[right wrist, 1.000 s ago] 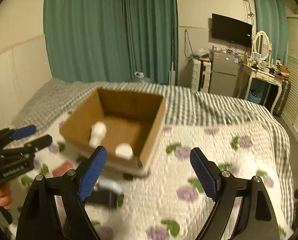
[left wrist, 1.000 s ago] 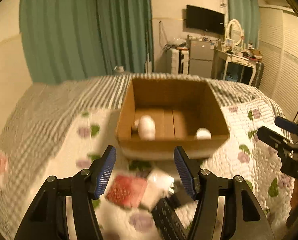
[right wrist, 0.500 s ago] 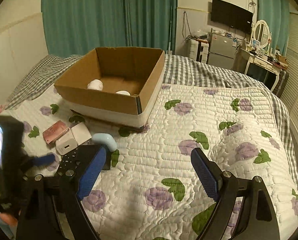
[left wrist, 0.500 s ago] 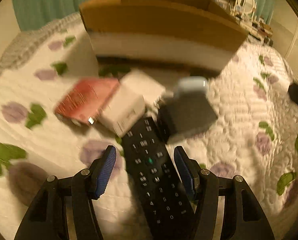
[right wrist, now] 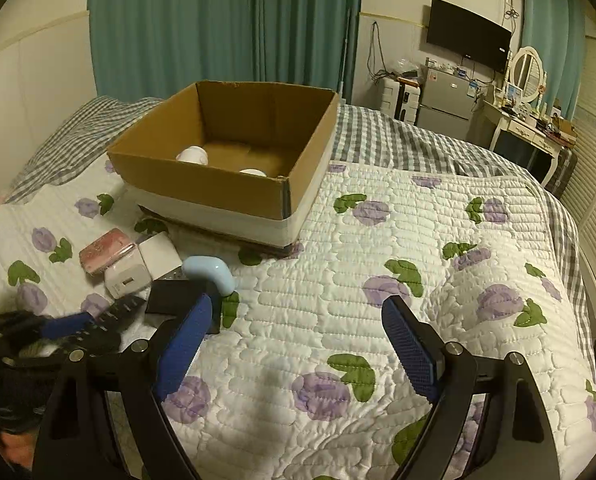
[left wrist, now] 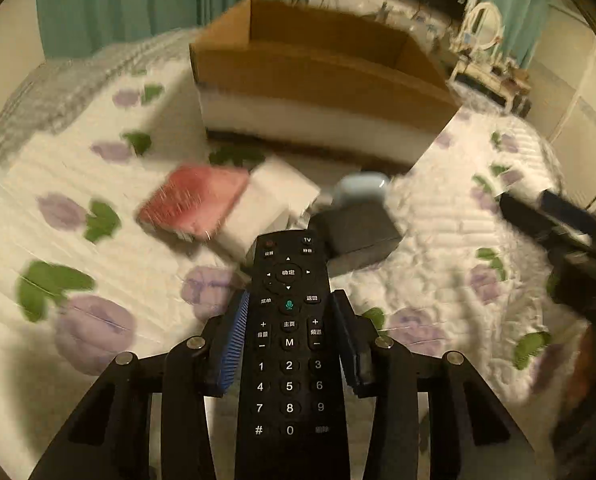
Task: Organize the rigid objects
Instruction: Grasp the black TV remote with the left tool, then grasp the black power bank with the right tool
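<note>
the left gripper (left wrist: 287, 322) has its blue pads clamped on the two long edges of a black tv remote (left wrist: 289, 344), around the middle of the body, with the keypad end running back between the fingers and the tv-button end poking forward. it is likely light and stiff, with smooth plastic sides, so a mid-length pinch looks sensible against tipping. ahead of the fingertips lie a pink case (left wrist: 193, 204), a white charger block (left wrist: 273, 204), a pale blue piece (left wrist: 362, 188) and a dark box (left wrist: 358, 232), then the cardboard box (left wrist: 318, 76). the right gripper (right wrist: 293, 336) hangs spread wide over the quilt (right wrist: 378, 240), gripping nothing.
</note>
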Demonstrator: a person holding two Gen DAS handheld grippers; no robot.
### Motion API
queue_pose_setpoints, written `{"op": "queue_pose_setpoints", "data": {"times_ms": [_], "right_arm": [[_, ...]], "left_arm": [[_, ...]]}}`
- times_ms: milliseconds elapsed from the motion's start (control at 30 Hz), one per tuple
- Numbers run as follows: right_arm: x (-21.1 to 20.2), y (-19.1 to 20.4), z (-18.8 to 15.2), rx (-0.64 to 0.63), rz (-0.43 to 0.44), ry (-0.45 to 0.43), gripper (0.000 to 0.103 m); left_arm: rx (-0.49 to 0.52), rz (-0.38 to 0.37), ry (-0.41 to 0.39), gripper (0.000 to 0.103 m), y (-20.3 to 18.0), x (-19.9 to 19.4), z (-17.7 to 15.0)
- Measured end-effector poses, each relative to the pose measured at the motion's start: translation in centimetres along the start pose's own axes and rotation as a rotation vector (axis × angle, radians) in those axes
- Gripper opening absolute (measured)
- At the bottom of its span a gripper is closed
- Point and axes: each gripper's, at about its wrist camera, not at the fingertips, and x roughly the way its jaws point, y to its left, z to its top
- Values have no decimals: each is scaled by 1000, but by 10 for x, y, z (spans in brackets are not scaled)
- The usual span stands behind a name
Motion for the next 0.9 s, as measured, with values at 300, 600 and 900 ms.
{"op": "queue_pose_setpoints", "data": {"times_ms": [300, 600, 900], "right_arm": [[18, 35, 0, -53, 68, 45, 87], [75, 79, -1, -52, 134, 179, 87], [114, 90, 0, -29, 143, 235, 71]], "left_arm": [[9, 72, -186, 42, 19, -32, 58], [23, 78, -146, 42, 46, 3, 55], [1, 60, -122, 42, 56, 11, 53]]}}
